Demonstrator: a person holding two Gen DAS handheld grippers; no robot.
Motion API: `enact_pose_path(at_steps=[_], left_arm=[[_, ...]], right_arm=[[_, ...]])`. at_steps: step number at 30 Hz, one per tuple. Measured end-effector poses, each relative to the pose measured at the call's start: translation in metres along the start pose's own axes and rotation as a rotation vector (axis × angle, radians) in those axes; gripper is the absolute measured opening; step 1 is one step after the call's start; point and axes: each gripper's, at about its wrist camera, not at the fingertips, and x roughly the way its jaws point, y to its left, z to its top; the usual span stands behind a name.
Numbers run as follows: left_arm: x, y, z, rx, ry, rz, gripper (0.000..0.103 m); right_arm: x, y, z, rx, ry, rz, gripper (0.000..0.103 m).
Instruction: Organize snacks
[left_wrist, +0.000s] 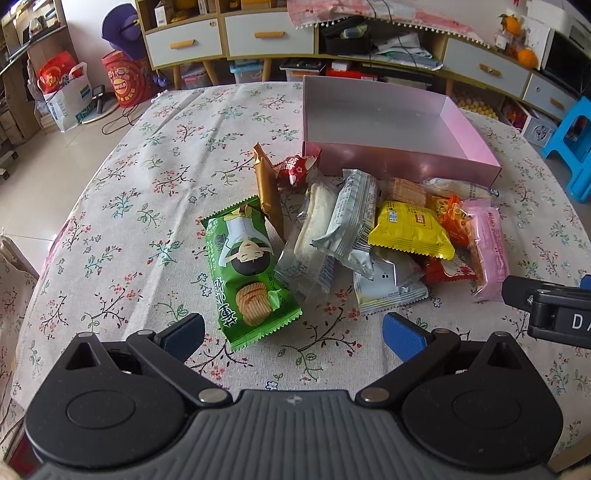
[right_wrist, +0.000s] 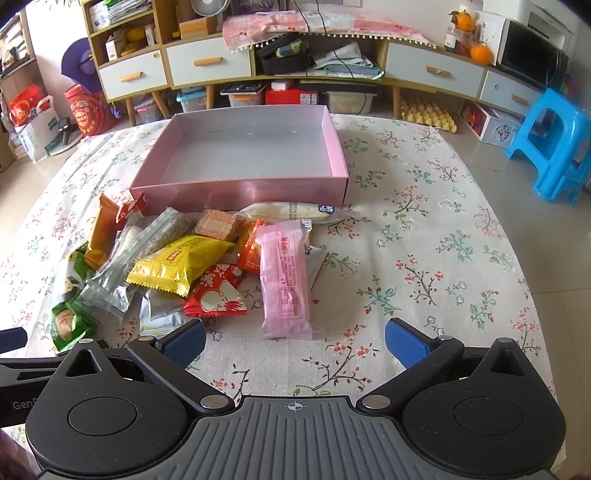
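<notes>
A pile of wrapped snacks lies on the flowered tablecloth in front of an empty pink box. In the left wrist view a green packet lies nearest, just ahead of my left gripper, which is open with nothing between its fingers. A yellow packet tops the pile. In the right wrist view a pink packet lies just ahead of my right gripper, also open and holding nothing. A red packet sits left of the pink one.
The table has bare cloth to the right of the pile. Part of the other gripper shows at the right edge of the left wrist view. Beyond the table stand a drawer cabinet, a blue stool and bags on the floor.
</notes>
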Motion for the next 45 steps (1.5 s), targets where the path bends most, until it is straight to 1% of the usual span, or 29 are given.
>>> enact_pose_path(at_steps=[14,19,23,25,28,30,32,34,36,37,39,41,43,44,45], left_arm=[[0.0,0.001,0.0,-0.002,-0.006,-0.001,0.103],[0.0,0.001,0.0,-0.002,-0.008,0.001,0.103],[-0.003,0.0,0.001,0.01,-0.027,0.001,0.103],[-0.004,0.0,0.004,0.028,-0.045,0.009,0.103],[-0.009,0.001,0.009,0.056,-0.113,0.013,0.103],[-0.011,0.003,0.016,0.073,-0.133,0.005,0.103],[-0.011,0.008,0.024,0.081,-0.137,-0.03,0.103],[-0.009,0.011,0.034,0.102,-0.122,-0.075,0.102],[-0.004,0.011,0.045,0.143,-0.095,-0.082,0.101],[0.001,0.011,0.05,0.153,-0.071,-0.084,0.094],[0.01,0.016,0.06,0.128,-0.034,-0.14,0.08],[0.017,0.019,0.066,0.094,-0.015,-0.203,0.079],[0.022,0.02,0.067,0.088,-0.029,-0.251,0.074],[0.025,0.019,0.067,0.084,-0.034,-0.266,0.072],[0.029,0.018,0.067,0.077,-0.027,-0.281,0.07]], right_arm=[[0.002,0.001,-0.001,0.003,0.007,0.001,0.103],[0.0,-0.001,0.0,0.012,-0.006,0.012,0.103],[0.001,-0.01,0.0,0.055,-0.018,0.057,0.103],[0.004,-0.016,0.003,0.071,0.009,0.089,0.103],[0.005,-0.023,0.011,0.077,0.034,0.13,0.103],[0.006,-0.028,0.018,0.083,0.059,0.157,0.103],[0.01,-0.034,0.026,0.094,0.096,0.198,0.103],[0.013,-0.039,0.036,0.103,0.116,0.221,0.103],[0.02,-0.043,0.046,0.117,0.14,0.235,0.103],[0.025,-0.046,0.051,0.136,0.149,0.249,0.103],[0.037,-0.052,0.058,0.174,0.172,0.285,0.102],[0.048,-0.055,0.061,0.212,0.191,0.302,0.101],[0.06,-0.061,0.058,0.259,0.208,0.342,0.097],[0.066,-0.063,0.055,0.283,0.222,0.366,0.095],[0.071,-0.066,0.053,0.312,0.24,0.384,0.09]])
